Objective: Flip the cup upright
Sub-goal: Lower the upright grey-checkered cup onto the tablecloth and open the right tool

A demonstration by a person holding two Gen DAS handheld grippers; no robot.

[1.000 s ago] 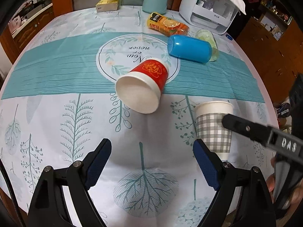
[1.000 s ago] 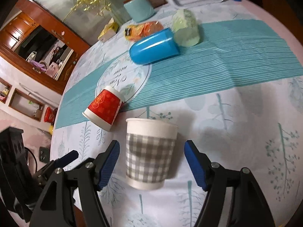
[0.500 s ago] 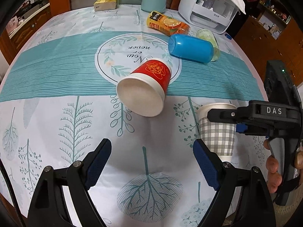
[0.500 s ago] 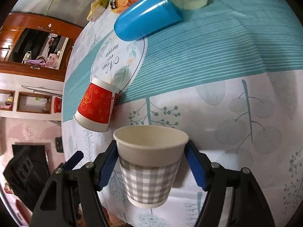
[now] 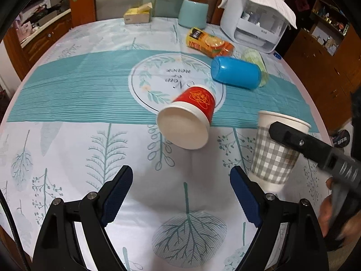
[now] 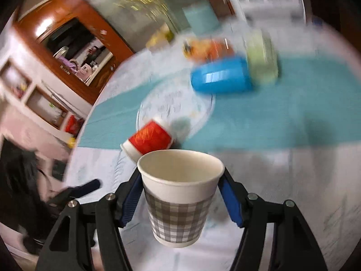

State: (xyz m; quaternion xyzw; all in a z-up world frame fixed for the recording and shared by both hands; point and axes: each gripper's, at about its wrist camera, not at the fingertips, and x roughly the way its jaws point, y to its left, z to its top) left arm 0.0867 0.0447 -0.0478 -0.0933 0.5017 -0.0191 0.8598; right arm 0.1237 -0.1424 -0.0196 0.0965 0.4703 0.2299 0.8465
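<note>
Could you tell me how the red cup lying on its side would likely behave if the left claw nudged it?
The red cup looks like thin paper and seems empty, so probably light. Lying sideways and tapered, it would likely roll in a curve.

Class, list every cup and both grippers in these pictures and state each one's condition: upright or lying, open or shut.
Checked cup: upright, gripped.
Red cup: on its side.
Blue cup: on its side.
Green cup: on its side.
Left gripper: open, empty.
Right gripper: shut on checked cup.

checked cup (image 6: 178, 205) – matt paper | blue cup (image 5: 235, 75) – glossy plastic | tablecloth (image 5: 90, 135) – smooth printed cloth
</note>
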